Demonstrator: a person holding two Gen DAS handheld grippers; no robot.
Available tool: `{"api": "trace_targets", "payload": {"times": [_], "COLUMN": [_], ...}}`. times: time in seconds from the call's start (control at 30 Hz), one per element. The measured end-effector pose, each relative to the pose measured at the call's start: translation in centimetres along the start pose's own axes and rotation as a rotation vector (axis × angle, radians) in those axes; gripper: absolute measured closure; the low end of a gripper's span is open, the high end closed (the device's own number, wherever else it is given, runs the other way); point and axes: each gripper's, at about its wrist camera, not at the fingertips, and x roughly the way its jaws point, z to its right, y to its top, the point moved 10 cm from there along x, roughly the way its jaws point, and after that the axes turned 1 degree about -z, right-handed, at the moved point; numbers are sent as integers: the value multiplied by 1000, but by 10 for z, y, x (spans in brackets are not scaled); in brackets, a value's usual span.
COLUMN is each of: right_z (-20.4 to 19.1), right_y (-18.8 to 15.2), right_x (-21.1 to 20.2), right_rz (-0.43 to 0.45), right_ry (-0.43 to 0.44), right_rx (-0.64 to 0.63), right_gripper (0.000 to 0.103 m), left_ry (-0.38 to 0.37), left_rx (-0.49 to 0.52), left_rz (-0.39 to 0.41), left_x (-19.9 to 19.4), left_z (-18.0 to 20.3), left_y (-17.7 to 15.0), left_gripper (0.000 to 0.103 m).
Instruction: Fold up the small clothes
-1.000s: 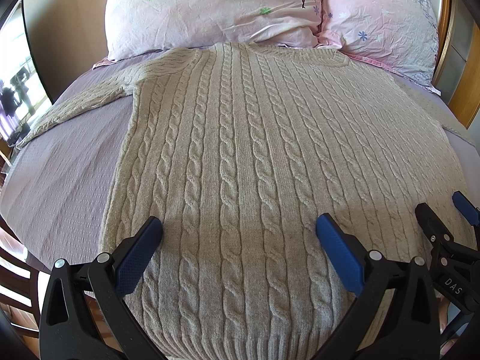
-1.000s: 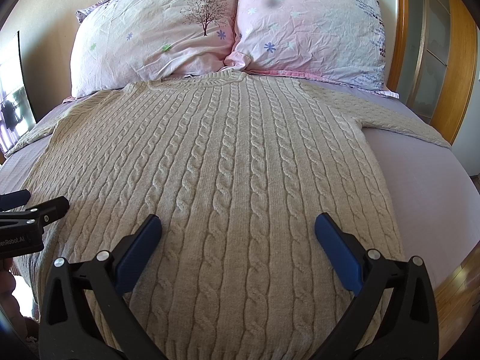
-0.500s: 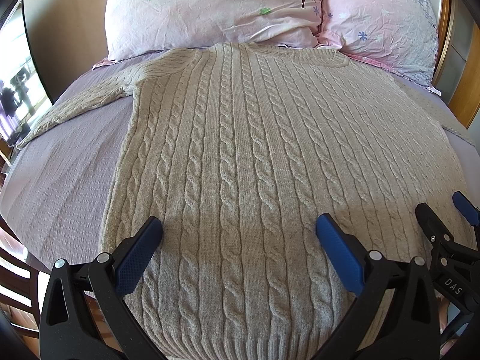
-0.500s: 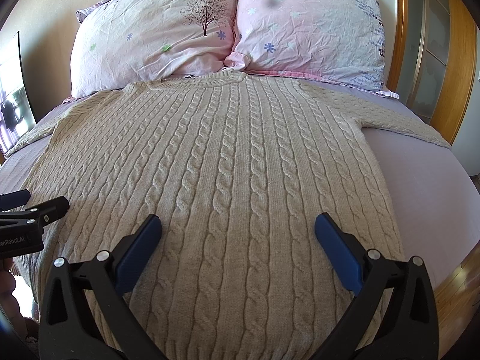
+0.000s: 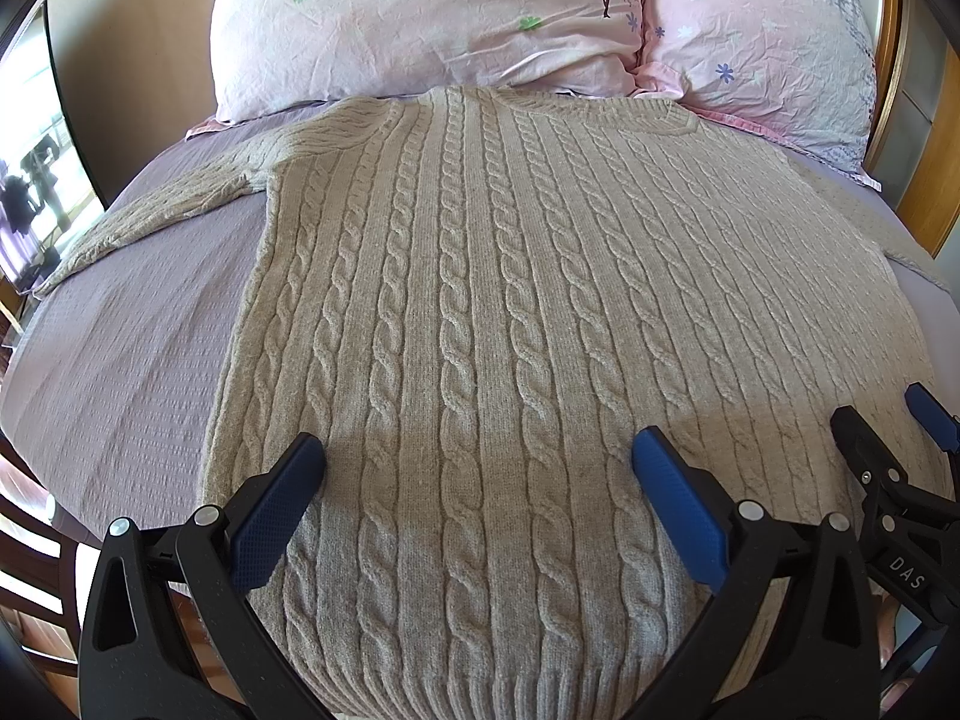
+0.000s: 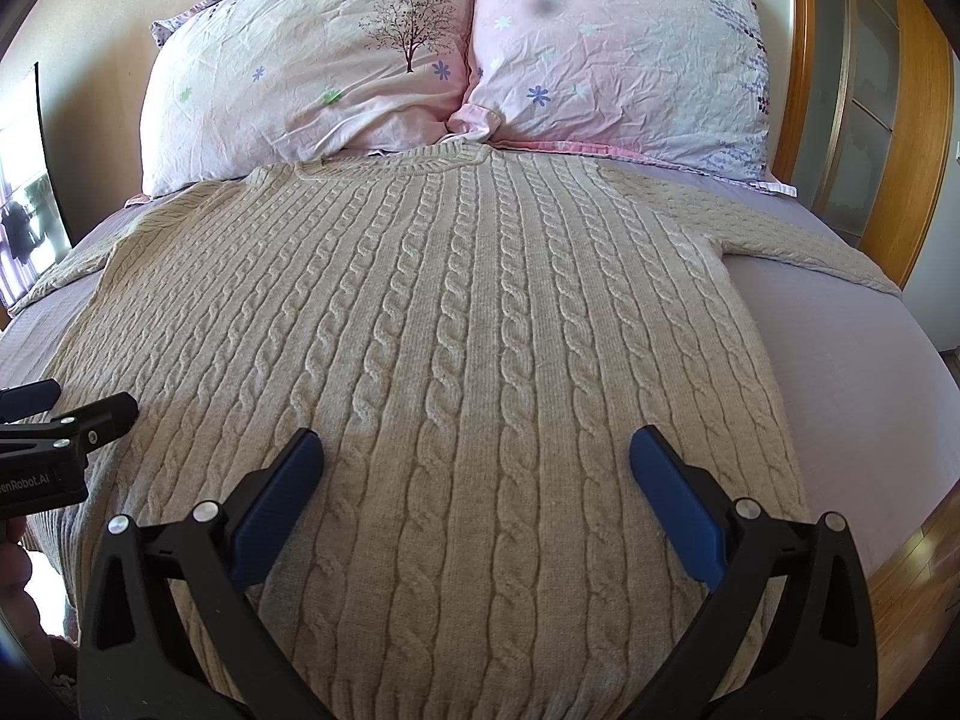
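A beige cable-knit sweater (image 5: 510, 300) lies flat and face down or up on the bed, hem toward me, collar at the pillows; it also shows in the right wrist view (image 6: 468, 330). Its left sleeve (image 5: 156, 210) stretches out to the left, its right sleeve (image 6: 804, 240) to the right. My left gripper (image 5: 477, 456) is open and empty, hovering over the hem's left half. My right gripper (image 6: 474, 450) is open and empty over the hem's right half. Each gripper shows at the other view's edge.
The sweater lies on a lilac bedsheet (image 5: 120, 348). Two pink floral pillows (image 6: 312, 78) (image 6: 624, 60) stand at the head. A wooden headboard and frame (image 6: 906, 120) run along the right. A chair back (image 5: 30, 570) shows at lower left, wood floor (image 6: 918, 564) at lower right.
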Motion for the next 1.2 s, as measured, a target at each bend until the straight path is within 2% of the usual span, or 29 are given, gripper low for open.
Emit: {"api": "trace_targets", "payload": {"times": [0.3,0.37,0.43,0.5,0.53,0.63,0.67,0.73,0.8,0.9,1.0,1.07,1.13,1.17,1.2], "right_z": [-2,-2,8,45,76,193,232,305,361,418,450,457,459,460,459], "right_y": [3,4,14,39,56,94,101,106,105,98,87,88,89,89,87], "right_x": [-3,-6,-16,-28,-36,-41,-35,-13,14,43,65,72,79,81,85], "right_rz": [8,45,39,83,125,189,182,125,63,13,-13,-2,6,21,22], "right_ry": [4,58,147,186,188,92,50,-34,-110,-177,-203,-228,-217,-218,-230], "right_rx": [-15,-55,-55,69,157,472,576,756,892,1038,1145,1154,1155,1150,1137], "right_gripper": [2,2,2,2,2,2,5,39,49,52,55,60,70,72,84], "left_ry": [-4,-10,-22,-27,-29,-55,-74,-95,-102,-99,-177,-202,-156,-133,-114], "left_rx": [12,22,35,45,54,67,57,26,1,-33,-93,-145,-181,-192,-209], "left_rz": [-25,-40,-33,-36,-34,-4,29,134,221,289,337,350,337,334,333], "left_x": [1,6,8,5,5,1,-2,-12,-21,-25,-23,-23,-16,-14,-13], "left_z": [0,3,2,2,2,2,1,-7,-17,-39,-64,-83,-107,-118,-129], "left_y": [1,-1,2,8,8,17,24,46,66,93,110,113,118,118,120], "left_gripper": [1,1,1,1,1,1,1,1,1,1,1,1,1,1,1]}}
